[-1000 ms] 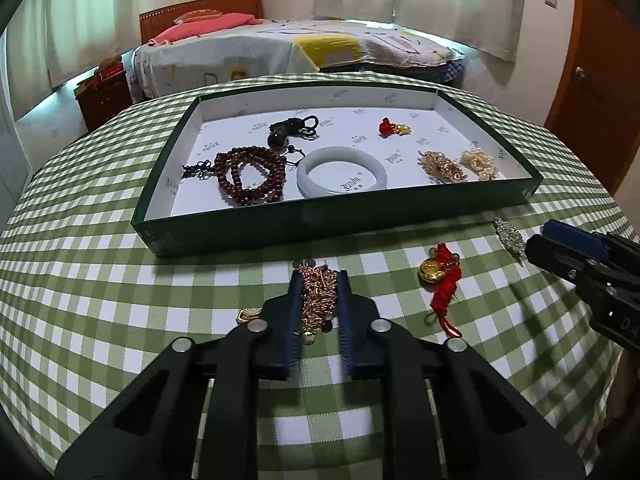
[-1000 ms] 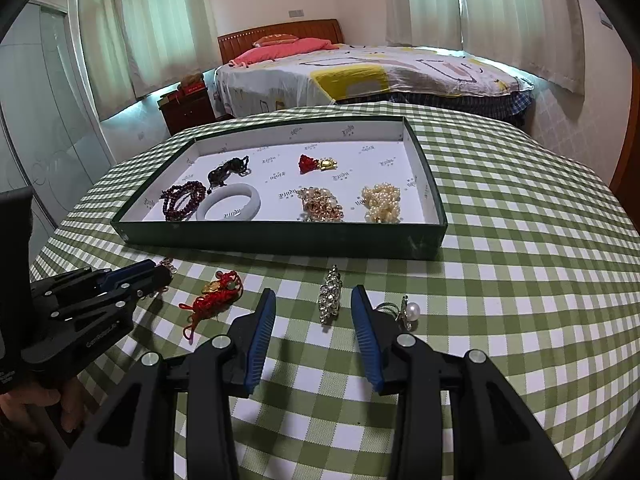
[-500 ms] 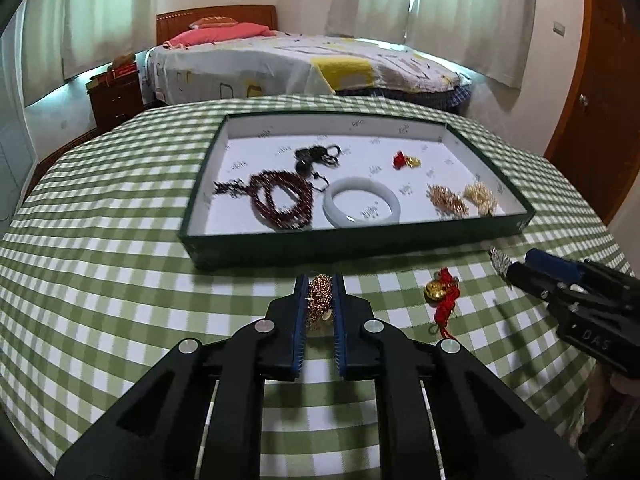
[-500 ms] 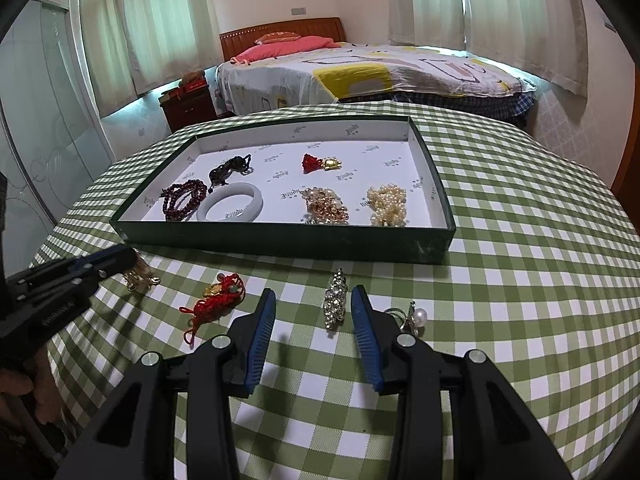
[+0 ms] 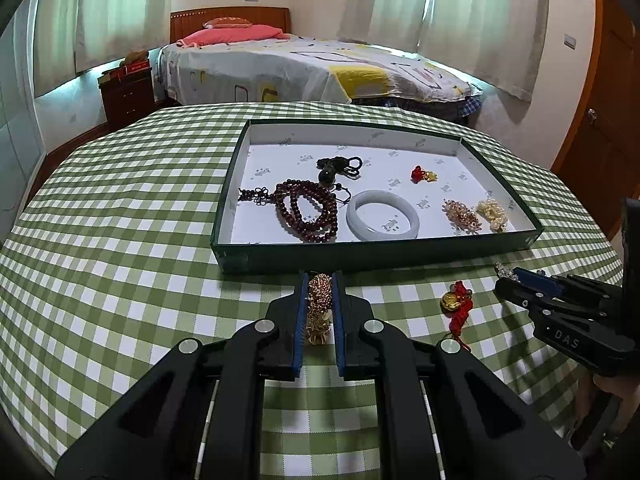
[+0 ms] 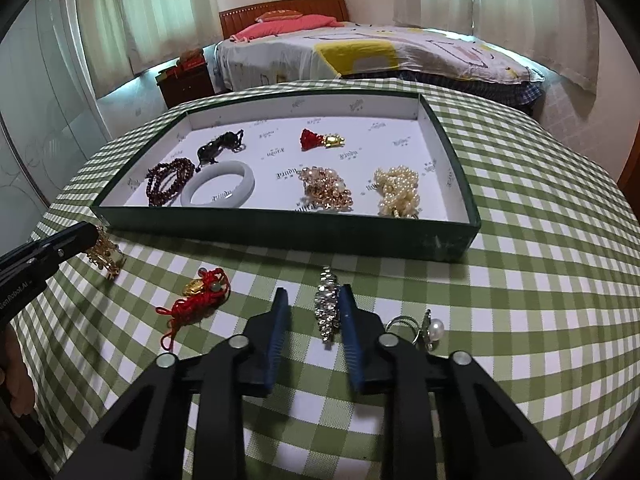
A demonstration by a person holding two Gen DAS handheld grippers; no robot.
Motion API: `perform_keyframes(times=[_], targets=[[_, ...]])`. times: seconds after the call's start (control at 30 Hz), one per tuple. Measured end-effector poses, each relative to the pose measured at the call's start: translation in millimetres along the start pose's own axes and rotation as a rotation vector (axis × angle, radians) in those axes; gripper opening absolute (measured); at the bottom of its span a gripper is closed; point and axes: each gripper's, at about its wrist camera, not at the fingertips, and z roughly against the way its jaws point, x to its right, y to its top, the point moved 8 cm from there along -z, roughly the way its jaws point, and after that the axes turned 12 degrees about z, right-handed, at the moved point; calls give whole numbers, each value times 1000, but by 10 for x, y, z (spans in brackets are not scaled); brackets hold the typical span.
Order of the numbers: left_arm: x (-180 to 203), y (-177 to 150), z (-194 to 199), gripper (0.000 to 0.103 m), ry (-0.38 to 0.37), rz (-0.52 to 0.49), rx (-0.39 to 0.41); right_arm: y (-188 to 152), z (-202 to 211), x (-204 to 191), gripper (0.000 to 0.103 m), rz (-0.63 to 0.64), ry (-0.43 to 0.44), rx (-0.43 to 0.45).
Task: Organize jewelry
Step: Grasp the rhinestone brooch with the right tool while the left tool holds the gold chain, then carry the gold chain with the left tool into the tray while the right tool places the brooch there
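Black left gripper (image 5: 318, 312) frame, blue ribbed jaws, silver screws.

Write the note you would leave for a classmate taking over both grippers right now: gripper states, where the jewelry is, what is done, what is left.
Left gripper: shut on the gold bracelet, in front of the tray.
Right gripper: jaws have just been closing around the rhinestone piece on the tablecloth; left pad not yet pressing.
Done, in the tray: dark bead strand, black pendant, white bangle, red-gold charm, gold cluster, pearls.
Left: place the bracelet, finish the rhinestone grasp, then the red knot charm and pearl ring.
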Motion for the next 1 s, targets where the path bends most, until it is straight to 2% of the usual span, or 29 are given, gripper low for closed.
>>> perform_keyframes(times=[0.13, 0.57, 1.0], targets=[[-17, 8, -12, 12, 1, 6, 0, 3, -9, 16, 13, 3, -7, -5], [21, 43, 107, 12, -8, 0, 22, 39, 165, 2, 13, 12, -13, 43], [118, 144, 413, 12, -29, -10, 78, 202, 583, -7, 13, 16, -35, 134]])
